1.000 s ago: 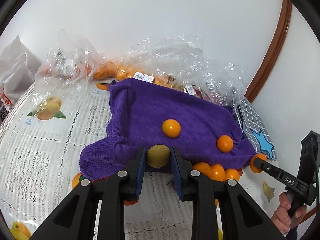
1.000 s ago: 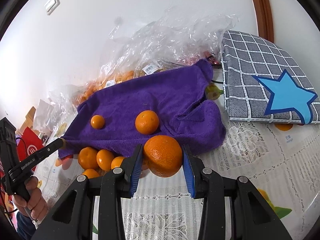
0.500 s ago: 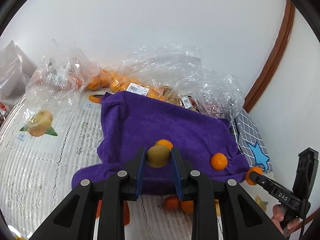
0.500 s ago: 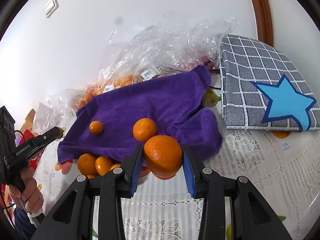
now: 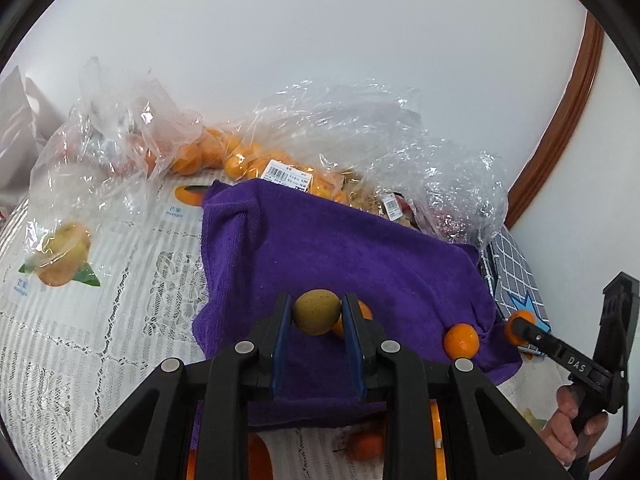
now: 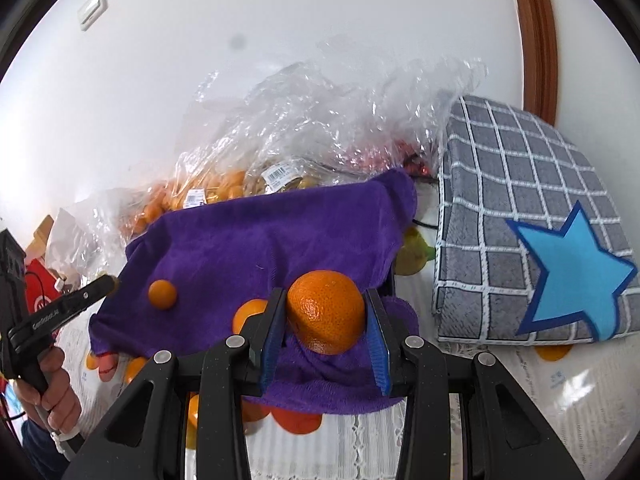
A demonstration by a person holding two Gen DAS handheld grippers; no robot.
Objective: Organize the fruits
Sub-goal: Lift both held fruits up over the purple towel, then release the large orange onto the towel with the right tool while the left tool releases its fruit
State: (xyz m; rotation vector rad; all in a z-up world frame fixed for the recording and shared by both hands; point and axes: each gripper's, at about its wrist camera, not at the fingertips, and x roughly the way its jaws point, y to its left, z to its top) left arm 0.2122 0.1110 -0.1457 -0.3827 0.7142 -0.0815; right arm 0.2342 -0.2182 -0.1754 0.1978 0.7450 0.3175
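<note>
My left gripper (image 5: 316, 314) is shut on a small yellow-green fruit (image 5: 316, 312), held over the near part of a purple towel (image 5: 320, 248). A small orange (image 5: 461, 341) lies on the towel to its right; another (image 5: 360, 312) peeks out behind the right finger. My right gripper (image 6: 325, 312) is shut on a large orange (image 6: 326, 312) above the same towel (image 6: 248, 248). Two small oranges (image 6: 162, 294) (image 6: 248, 314) rest on the towel to its left. Each view shows the other gripper held by a hand at the edge: the right one (image 5: 520, 326) and the left one (image 6: 108, 283).
Clear plastic bags (image 5: 360, 136) with several oranges (image 5: 192, 156) lie behind the towel by the white wall. A grey checked cushion with a blue star (image 6: 560, 248) sits to the right. More oranges (image 6: 296, 420) lie on the lace tablecloth (image 5: 80, 340) under the towel's near edge.
Both grippers have moved forward over the towel with their fruits still held. The towel and bags look closer, and the loose oranges at the near edge have slipped beneath the fingers.
</note>
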